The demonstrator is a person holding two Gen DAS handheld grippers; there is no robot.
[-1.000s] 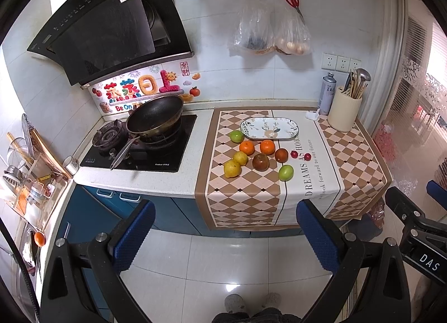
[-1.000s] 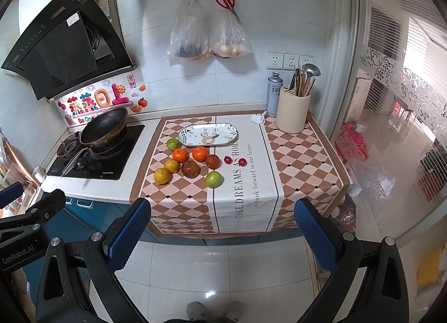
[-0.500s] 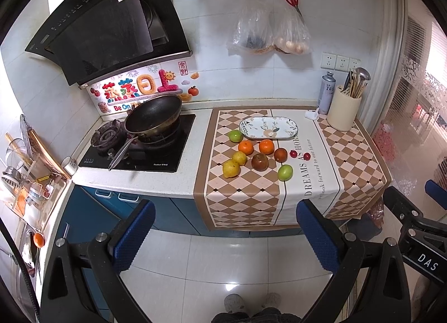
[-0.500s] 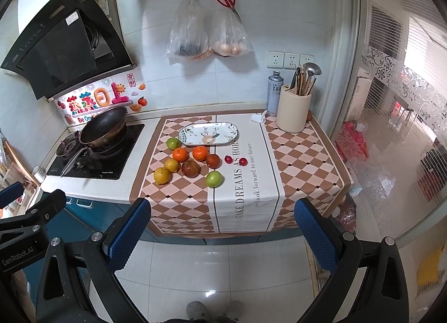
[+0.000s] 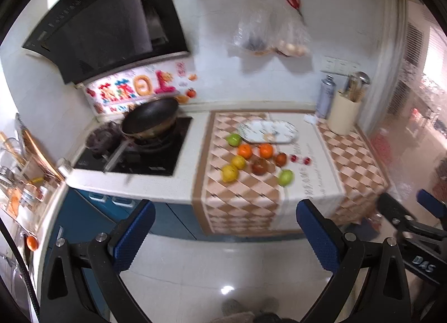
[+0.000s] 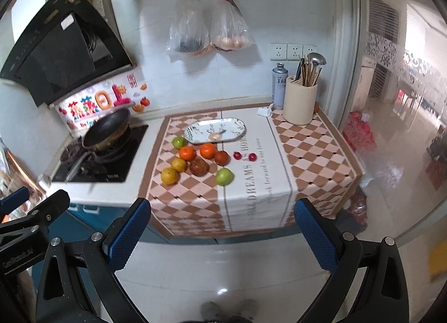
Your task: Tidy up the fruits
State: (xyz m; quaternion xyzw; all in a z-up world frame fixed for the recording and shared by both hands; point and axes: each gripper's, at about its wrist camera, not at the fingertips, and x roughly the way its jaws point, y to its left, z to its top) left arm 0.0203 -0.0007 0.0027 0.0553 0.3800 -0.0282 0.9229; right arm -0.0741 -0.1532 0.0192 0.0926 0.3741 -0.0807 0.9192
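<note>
Several fruits lie on a checkered cloth (image 6: 313,155) on the counter: two oranges (image 6: 207,150), two yellow fruits (image 6: 169,176), a dark red one (image 6: 199,166), a green one (image 6: 224,176) nearest the edge, another green one (image 6: 178,142) by the plate, and two small red ones (image 6: 237,155). A patterned oval plate (image 6: 215,131) lies behind them with nothing on it. The same fruits (image 5: 259,166) and plate (image 5: 266,131) show in the left wrist view. My left gripper (image 5: 225,235) and right gripper (image 6: 222,235) are both open, held over the floor well short of the counter.
A black pan (image 6: 107,127) sits on the stove (image 6: 97,161) to the left, under a range hood (image 6: 61,55). A utensil holder (image 6: 300,103) and a spray can (image 6: 279,85) stand at the back right. Two plastic bags (image 6: 208,32) and scissors hang on the wall. Feet show on the floor.
Both views have drawn slightly closer to the counter, with motion blur in the left wrist view. The fruits and plate have not moved, and both grippers stay open.
</note>
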